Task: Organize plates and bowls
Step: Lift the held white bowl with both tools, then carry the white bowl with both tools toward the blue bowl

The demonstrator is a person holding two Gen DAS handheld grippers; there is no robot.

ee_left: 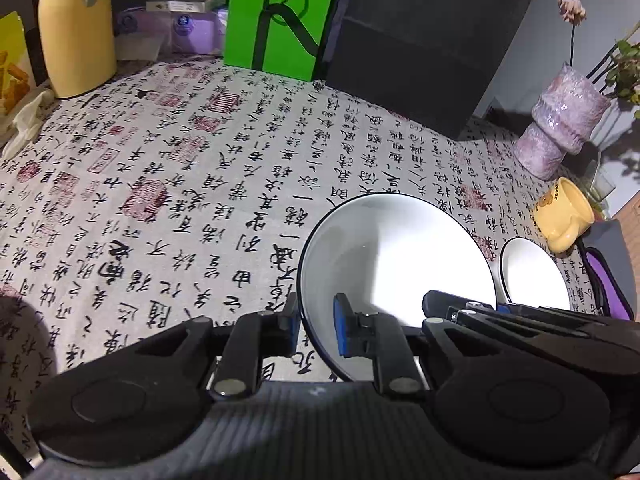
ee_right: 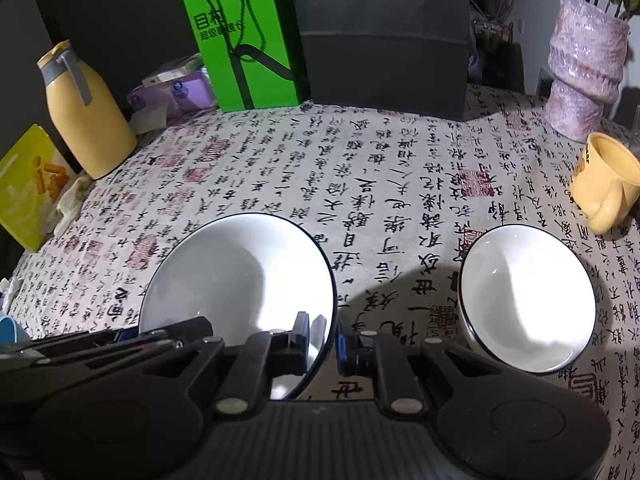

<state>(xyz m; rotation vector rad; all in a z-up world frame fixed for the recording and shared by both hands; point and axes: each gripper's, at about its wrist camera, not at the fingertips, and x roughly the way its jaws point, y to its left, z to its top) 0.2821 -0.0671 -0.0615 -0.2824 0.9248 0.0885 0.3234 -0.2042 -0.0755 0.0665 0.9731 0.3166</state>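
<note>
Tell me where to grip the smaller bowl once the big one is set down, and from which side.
Grip the small bowl by its thin dark rim, one finger inside and one outside the wall. It stands upright and empty, so the rim is the only edge narrow enough for the jaws. Probably come from the near side, where the cloth is bare; the yellow mug lies close behind it.

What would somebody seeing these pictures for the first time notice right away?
The large white bowl with a dark rim, front and centre, gripped on opposite sides of its rim by the left tongs and the right tongs. Beside it to the right sits a smaller white bowl on the calligraphy tablecloth, with a bright green bag standing at the back.
</note>
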